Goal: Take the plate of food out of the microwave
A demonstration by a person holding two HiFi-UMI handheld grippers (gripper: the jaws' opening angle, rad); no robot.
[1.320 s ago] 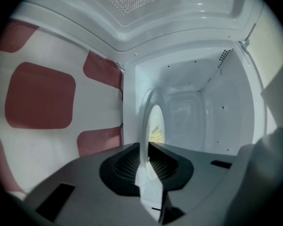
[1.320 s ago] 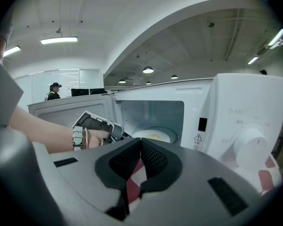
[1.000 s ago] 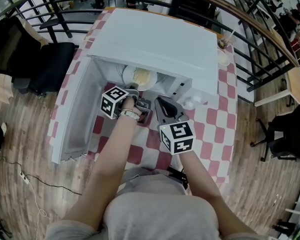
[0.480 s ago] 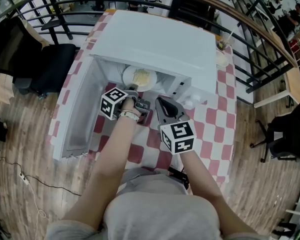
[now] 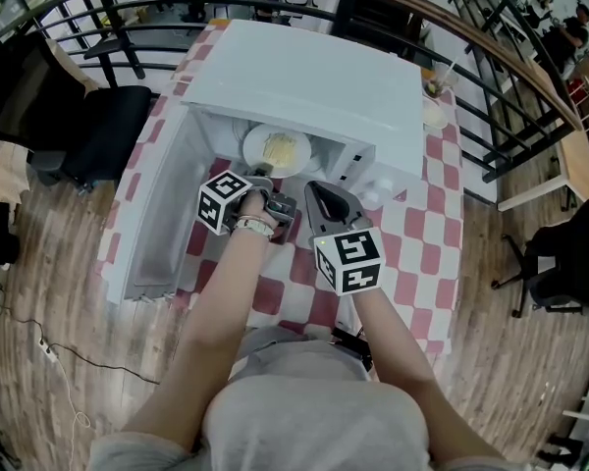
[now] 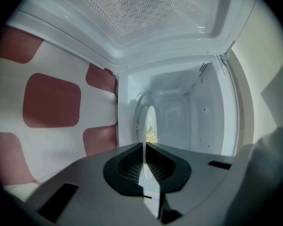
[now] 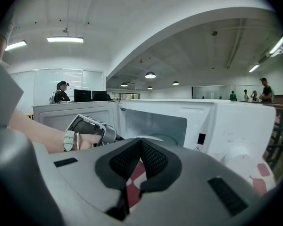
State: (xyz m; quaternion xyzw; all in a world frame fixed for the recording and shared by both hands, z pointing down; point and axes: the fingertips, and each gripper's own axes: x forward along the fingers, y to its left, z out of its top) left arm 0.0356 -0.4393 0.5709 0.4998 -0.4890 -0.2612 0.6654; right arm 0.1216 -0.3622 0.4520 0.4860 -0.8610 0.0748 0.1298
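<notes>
Checked tabletop bearing the open microwave, with the plate of food inside the cavity. Left hand-held gripper is clamped on the plate's near rim. Right hand-held gripper is closed, empty, outside. Best practice: draw the plate out level and slowly, clearing the sill.

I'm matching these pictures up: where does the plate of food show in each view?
Head view: plate of food upper centre, inside the open microwave.
Left gripper view: centre, edge-on, rim reaching the fingers.
Right gripper view: only a pale rim above the fingers.
Shared landmark: the microwave's open cavity.
</notes>
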